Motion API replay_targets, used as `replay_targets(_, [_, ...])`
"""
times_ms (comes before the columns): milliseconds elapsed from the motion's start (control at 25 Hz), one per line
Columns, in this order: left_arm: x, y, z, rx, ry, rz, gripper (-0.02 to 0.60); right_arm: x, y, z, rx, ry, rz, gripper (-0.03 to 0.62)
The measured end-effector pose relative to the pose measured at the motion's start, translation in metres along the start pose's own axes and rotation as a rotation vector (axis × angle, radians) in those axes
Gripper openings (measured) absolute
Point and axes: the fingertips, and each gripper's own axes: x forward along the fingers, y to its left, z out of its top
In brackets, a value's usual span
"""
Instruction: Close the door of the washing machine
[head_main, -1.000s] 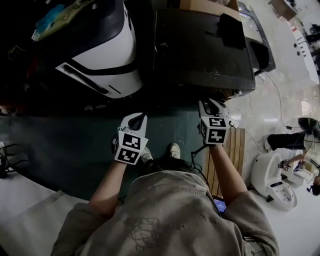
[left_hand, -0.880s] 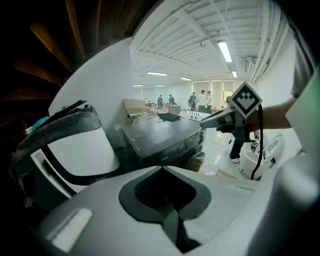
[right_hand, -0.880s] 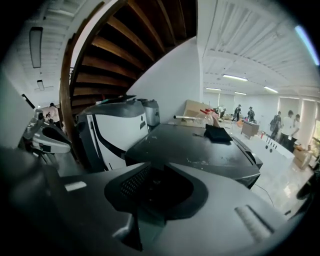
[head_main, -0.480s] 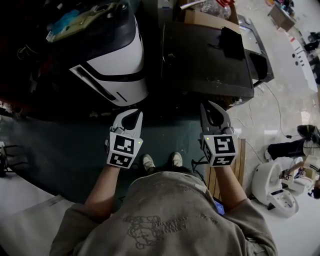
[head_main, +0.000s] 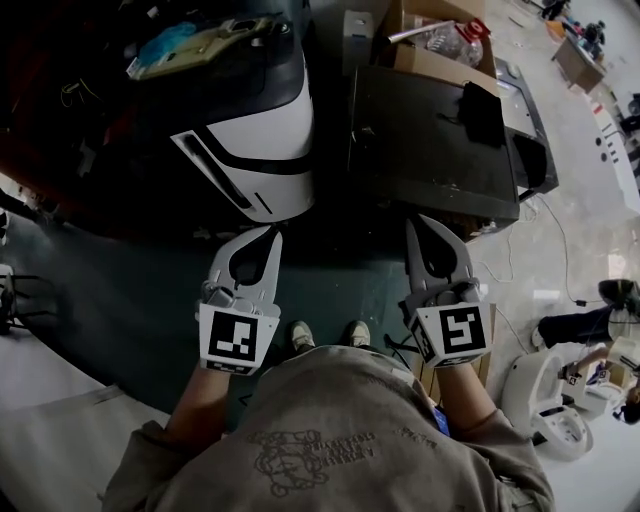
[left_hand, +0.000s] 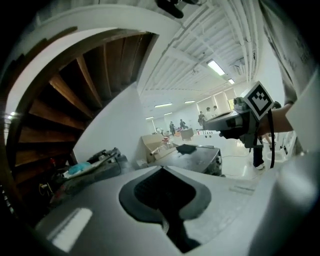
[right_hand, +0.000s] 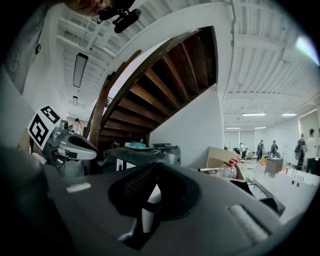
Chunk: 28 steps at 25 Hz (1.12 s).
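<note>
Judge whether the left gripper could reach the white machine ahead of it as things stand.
Probably yes: the left gripper points toward the white machine, nothing visible lies between them, and its shut fingers hold nothing.

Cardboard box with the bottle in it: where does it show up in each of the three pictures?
Head view: box at the top edge, right of centre.
Left gripper view: box mid-picture, just left of centre, far off.
Right gripper view: box right of centre, above the jaws.
Shared landmark: the black cabinet beside it.
</note>
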Motion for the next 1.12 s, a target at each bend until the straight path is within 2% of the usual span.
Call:
replay_targets(120, [-0.017,0.011,0.024,0.060,-0.044,0.036,0.000,0.000,0.013,0.026,-0.026,-0.061,0.037,0.028])
replay_targets(360, [-0.035,0.021,0.037,0.079,-0.053,0.057,0.000,0.001,0.036,0.076,0.015,-0.175,0.124,0.028])
replay_targets(520, [-0.047,0.026,0.047,0.088,-0.082,0.078,0.000,0.002,0.046,0.101,0.002,-0.226,0.153,0.028])
replay_targets(680, [-0.057,0.029,0.055,0.084,-0.094,0.097,0.000,0.000,0.053,0.113,-0.005,-0.259,0.175,0.028])
replay_targets(840, [-0.068,0.041,0.072,0.086,-0.140,0.130,0.000,-0.001,0.060,0.128,-0.030,-0.276,0.197,0.026])
replay_targets(960, [-0.074,0.051,0.079,0.046,-0.174,0.169,0.000,-0.002,0.063,0.133,-0.040,-0.286,0.204,0.026])
replay_targets(1120, [-0.077,0.057,0.083,0.022,-0.190,0.178,0.000,-0.002,0.067,0.137,-0.066,-0.302,0.205,0.026])
